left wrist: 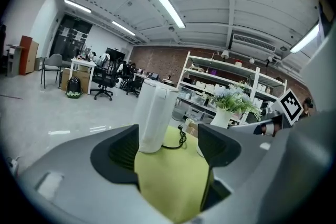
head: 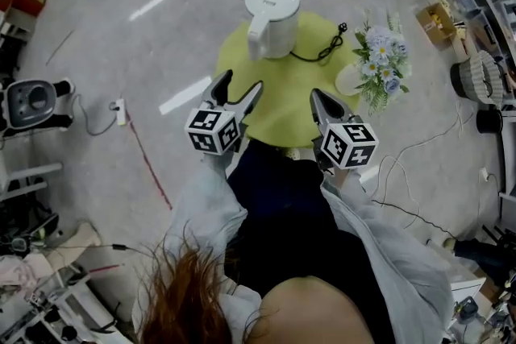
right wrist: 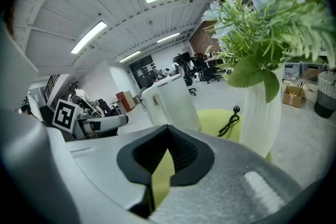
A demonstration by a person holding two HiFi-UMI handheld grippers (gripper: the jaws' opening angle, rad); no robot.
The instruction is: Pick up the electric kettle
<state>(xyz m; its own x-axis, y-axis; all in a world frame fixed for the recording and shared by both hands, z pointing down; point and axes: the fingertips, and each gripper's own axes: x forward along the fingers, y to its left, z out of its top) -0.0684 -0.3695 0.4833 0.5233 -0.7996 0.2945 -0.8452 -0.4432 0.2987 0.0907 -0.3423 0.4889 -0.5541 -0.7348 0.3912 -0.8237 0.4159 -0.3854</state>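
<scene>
A white electric kettle (head: 272, 16) stands upright at the far side of a round yellow-green table (head: 278, 105), its black cord and plug (head: 326, 48) lying beside it. My left gripper (head: 241, 83) hovers over the table's near part, open and empty. Its own view frames the kettle (left wrist: 154, 115) well ahead between the spread fingers (left wrist: 119, 150). My right gripper (head: 317, 97) hangs to the right, shut on nothing. In the right gripper view the kettle (right wrist: 170, 102) stands ahead to the left, beyond the closed gripper (right wrist: 167, 148).
A white vase of blue and white flowers (head: 379, 60) stands on the table's right edge, close in front of the right gripper (right wrist: 262, 113). A power strip (head: 119, 110) and cables lie on the floor. Shelves and a basket (head: 484, 76) line the right side.
</scene>
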